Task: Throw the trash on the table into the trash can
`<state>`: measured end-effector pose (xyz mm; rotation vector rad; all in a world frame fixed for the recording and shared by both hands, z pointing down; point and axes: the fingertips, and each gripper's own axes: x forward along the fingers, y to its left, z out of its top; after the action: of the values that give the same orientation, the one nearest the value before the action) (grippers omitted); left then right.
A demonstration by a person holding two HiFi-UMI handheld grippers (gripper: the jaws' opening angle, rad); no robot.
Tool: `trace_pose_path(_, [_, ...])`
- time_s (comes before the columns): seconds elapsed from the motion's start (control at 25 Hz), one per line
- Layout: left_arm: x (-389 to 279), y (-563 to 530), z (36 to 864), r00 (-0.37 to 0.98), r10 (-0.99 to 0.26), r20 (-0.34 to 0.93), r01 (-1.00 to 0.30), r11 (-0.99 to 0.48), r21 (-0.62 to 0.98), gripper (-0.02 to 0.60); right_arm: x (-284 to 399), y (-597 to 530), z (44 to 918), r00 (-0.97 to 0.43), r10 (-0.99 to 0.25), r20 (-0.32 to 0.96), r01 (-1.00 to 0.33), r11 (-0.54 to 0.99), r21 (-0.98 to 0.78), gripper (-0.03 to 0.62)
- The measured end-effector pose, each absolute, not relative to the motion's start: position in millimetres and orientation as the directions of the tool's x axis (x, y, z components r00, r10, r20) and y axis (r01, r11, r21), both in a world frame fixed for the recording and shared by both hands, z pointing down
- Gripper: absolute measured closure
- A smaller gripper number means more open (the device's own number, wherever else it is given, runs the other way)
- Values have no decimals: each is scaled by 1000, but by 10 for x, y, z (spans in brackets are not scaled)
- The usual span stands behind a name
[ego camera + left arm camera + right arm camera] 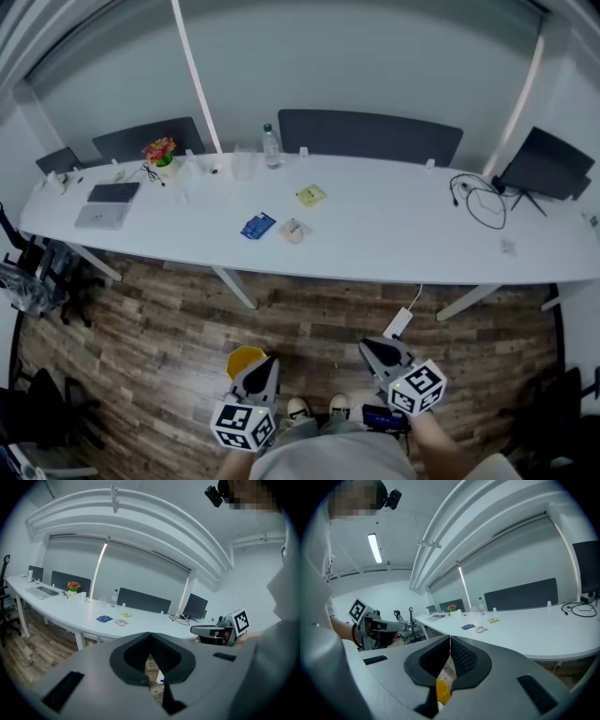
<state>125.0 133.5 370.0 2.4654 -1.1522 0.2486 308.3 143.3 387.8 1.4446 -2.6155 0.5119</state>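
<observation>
Both jaw pairs are pressed together with nothing in them as the left gripper (265, 367) and right gripper (373, 349) hang over the wood floor (141, 319). A blue wrapper (258, 226), a yellow packet (310, 195) and a crumpled wrapper (294, 231) lie on the white table (394, 234), well ahead of the jaws. The yellow trash can (244, 357) sits just by the left tips.

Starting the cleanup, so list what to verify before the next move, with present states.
Nothing in left gripper: ok, jaws together.
Nothing in right gripper: ok, jaws together.
Jaws open for a pickup: not ok, both shut.
Trash in sight: ok; blue packet, yellow packet and crumpled wrapper lie on the table.
Trash can found: ok, on the floor by the left gripper.
Can's opening clear: cannot tell.
</observation>
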Motion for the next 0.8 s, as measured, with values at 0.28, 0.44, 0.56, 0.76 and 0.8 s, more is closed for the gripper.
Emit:
trace_pose_path(0.28, [1045, 1209, 3717, 645, -694, 320, -764, -576, 290, 580, 3041, 1325, 3911, -515, -816, 262, -856, 470, -216, 563])
trace_pose_path(0.44, [900, 1115, 3713, 665, -676, 317, -746, -602, 284, 580, 2911, 1211, 3888, -492, -826, 274, -870, 459, -180, 563])
trace_pose_path(0.56, [827, 1066, 3699, 689, -655, 311, -725, -634, 269, 580, 2833, 1106, 3853, -469, -846, 256, -883, 440, -163, 563])
trace_pose_path(0.76, [766, 997, 3624, 730, -622, 282, -682, -684, 259, 580, 2783, 945, 3807, -425, -868, 256, -905, 400, -144, 563])
trace_pose_path(0.8, [765, 981, 3610, 737, -616, 278, -676, -688, 266, 580, 2777, 932, 3809, -424, -868, 259, -905, 399, -144, 563])
